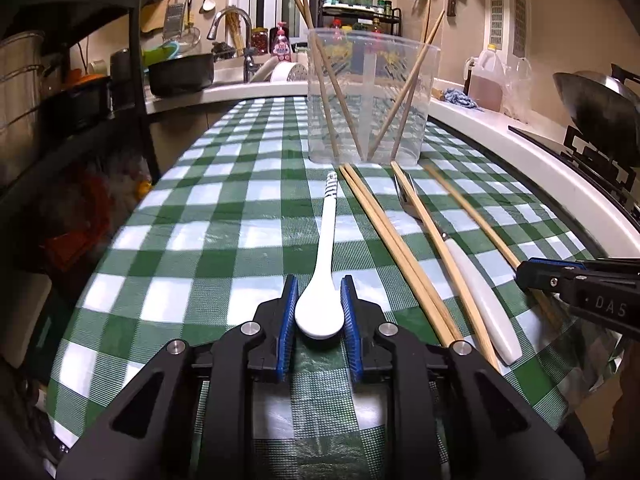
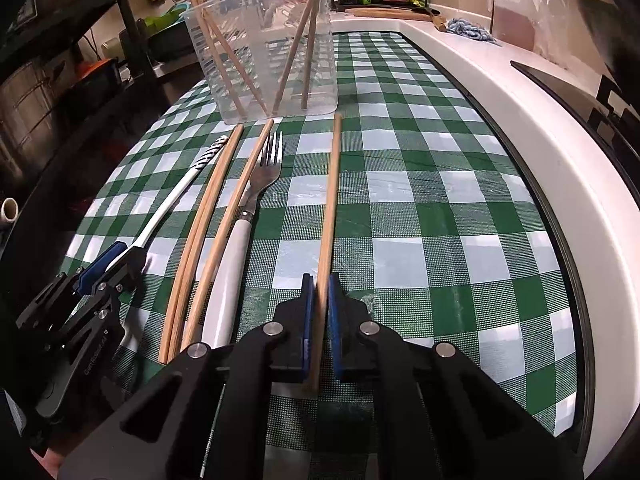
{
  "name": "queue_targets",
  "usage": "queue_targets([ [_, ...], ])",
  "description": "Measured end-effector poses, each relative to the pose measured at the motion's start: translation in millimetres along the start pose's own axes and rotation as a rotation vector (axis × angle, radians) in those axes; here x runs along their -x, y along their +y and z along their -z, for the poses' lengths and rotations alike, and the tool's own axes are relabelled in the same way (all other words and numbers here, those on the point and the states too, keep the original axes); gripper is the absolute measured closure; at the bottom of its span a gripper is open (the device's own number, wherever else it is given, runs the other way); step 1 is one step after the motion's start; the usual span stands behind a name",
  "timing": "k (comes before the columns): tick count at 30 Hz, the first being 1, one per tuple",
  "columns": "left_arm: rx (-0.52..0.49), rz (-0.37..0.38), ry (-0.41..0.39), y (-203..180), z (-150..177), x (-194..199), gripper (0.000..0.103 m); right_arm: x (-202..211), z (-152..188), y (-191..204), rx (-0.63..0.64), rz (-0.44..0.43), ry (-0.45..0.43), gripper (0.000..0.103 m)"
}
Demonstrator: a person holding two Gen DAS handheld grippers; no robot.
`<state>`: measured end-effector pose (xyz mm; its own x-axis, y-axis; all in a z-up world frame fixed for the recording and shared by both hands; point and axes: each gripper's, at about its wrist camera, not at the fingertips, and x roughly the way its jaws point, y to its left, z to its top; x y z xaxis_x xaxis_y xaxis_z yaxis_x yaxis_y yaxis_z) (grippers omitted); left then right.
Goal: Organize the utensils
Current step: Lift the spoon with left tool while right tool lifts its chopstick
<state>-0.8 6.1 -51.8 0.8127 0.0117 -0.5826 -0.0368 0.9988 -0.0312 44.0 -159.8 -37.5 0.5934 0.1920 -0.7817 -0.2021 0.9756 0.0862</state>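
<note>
Utensils lie in a row on the checked tablecloth (image 1: 224, 208). At the left, the white spoon (image 1: 320, 304) has its bowl between the pads of the left gripper (image 1: 320, 312), which touch both sides of it. Next come 2 chopsticks (image 1: 396, 248) together, then a fork (image 2: 256, 196) with 1 chopstick beside it. At the right, the right gripper (image 2: 319, 300) pinches a single chopstick (image 2: 330, 208). Behind them the clear container (image 1: 372, 92) holds 4 leaning chopsticks.

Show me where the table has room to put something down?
The checked cloth is bare between the lone chopstick and the white counter edge. Another free patch lies left of the white spoon. It is crowded from spoon to lone chopstick: chopstick pair, fork, with the clear container behind.
</note>
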Motion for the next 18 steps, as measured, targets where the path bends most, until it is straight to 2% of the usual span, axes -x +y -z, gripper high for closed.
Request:
queue_targets([
  [4,-0.005,-0.007,-0.032,1.2,-6.8,9.1,0.081,11.6,-3.0,3.7,0.027,0.008,-0.045,0.096],
  [12,-0.042,-0.014,-0.151,-0.3,-29.7,40.5,0.081,44.0,-11.7,3.3,0.047,0.014,-0.135,0.096],
  [18,-0.025,0.003,-0.192,4.8,-51.7,57.3,0.081,74.3,-23.0,9.7,0.078,0.024,-0.218,0.096],
])
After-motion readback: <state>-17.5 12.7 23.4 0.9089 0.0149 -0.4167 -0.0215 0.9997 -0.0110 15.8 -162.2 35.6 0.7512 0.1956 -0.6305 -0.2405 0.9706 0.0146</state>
